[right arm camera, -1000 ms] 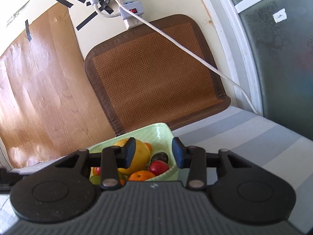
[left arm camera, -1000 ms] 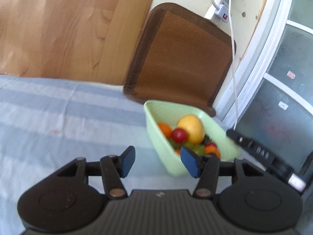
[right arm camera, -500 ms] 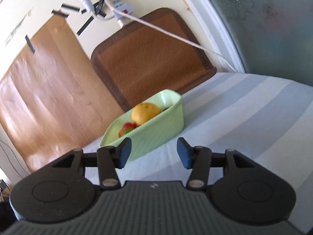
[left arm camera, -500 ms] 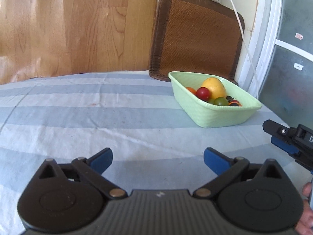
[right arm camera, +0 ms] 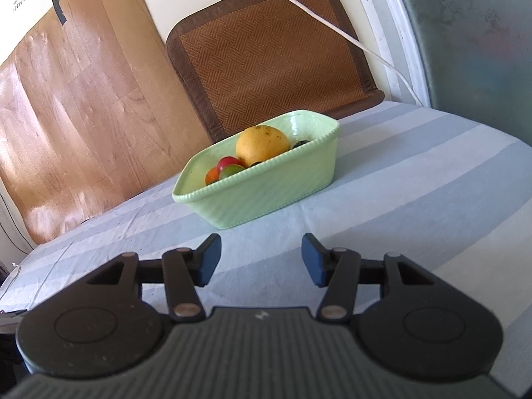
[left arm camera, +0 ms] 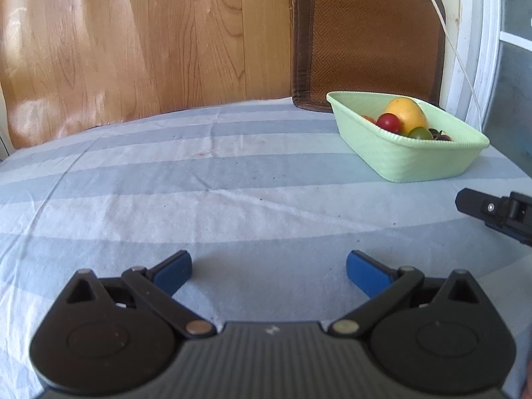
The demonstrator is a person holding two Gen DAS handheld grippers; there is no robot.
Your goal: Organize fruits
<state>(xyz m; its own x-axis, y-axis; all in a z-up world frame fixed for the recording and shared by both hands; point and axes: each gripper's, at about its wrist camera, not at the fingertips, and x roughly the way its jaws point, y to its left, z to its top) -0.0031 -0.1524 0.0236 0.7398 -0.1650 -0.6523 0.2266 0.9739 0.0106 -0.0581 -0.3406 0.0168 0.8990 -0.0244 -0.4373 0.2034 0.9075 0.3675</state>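
A pale green basket (left arm camera: 415, 159) (right arm camera: 266, 196) stands on the striped tablecloth, far right in the left wrist view and centre in the right wrist view. It holds a big yellow-orange fruit (left arm camera: 406, 115) (right arm camera: 262, 145), a red fruit (left arm camera: 388, 122) (right arm camera: 228, 163), a green one (left arm camera: 419, 133) (right arm camera: 232, 170) and several small ones. My left gripper (left arm camera: 268, 271) is wide open over bare cloth, well short and left of the basket. My right gripper (right arm camera: 261, 261) is just short of the basket, its jaws opening with nothing between them. A finger of the right gripper (left arm camera: 492, 209) shows at the right edge.
The blue-and-white striped tablecloth (left arm camera: 199, 199) covers a round table. Behind it stand a wood panel (left arm camera: 133, 40) and a brown woven mat (left arm camera: 369, 36) (right arm camera: 269, 50) against the wall. A white cable (right arm camera: 332, 26) hangs past the mat. A glass door (right arm camera: 472, 33) is at the right.
Both grippers have drawn back from the basket, which now looks smaller and farther. The left jaws went from narrow to wide open. The right jaws widened a little.
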